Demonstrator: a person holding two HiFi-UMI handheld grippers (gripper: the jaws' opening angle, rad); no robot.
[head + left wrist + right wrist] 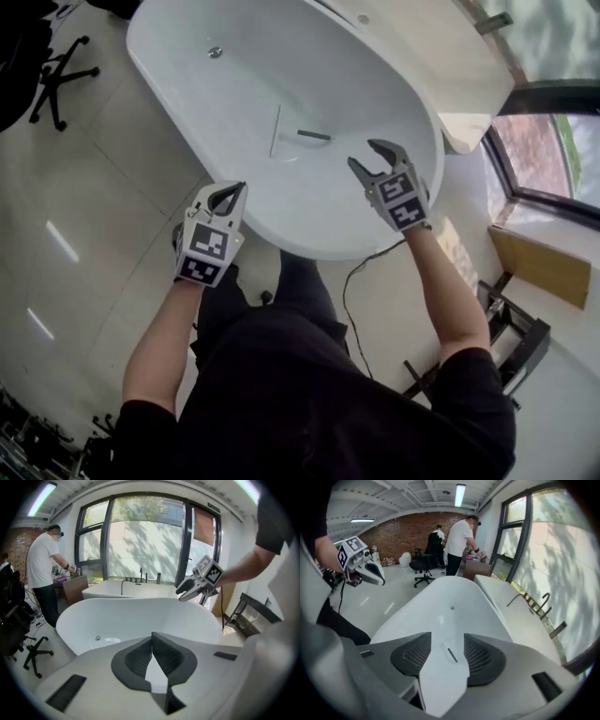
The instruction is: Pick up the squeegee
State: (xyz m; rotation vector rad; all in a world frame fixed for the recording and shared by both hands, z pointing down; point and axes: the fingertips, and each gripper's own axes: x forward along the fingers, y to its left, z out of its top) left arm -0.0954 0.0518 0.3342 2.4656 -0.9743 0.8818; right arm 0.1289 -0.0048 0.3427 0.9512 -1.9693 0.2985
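Note:
The squeegee (312,136) lies on the floor of the white bathtub (187,84), a short dark handle with a pale blade to its left. My right gripper (362,153) hangs over the tub's near rim, just right of the squeegee, open and empty. In the right gripper view the squeegee (452,655) shows in the gap of the right gripper (446,638), farther down and untouched. My left gripper (234,190) hovers outside the tub's near left rim, shut on nothing. In the left gripper view the tips of the left gripper (151,639) meet, and the right gripper (197,585) shows above the tub.
A drain (215,52) sits at the tub's far end. An office chair (61,80) stands on the floor at left, a black cable (349,281) trails below the tub, and a black rack (511,328) is at right. A person (42,569) works at a counter by the window.

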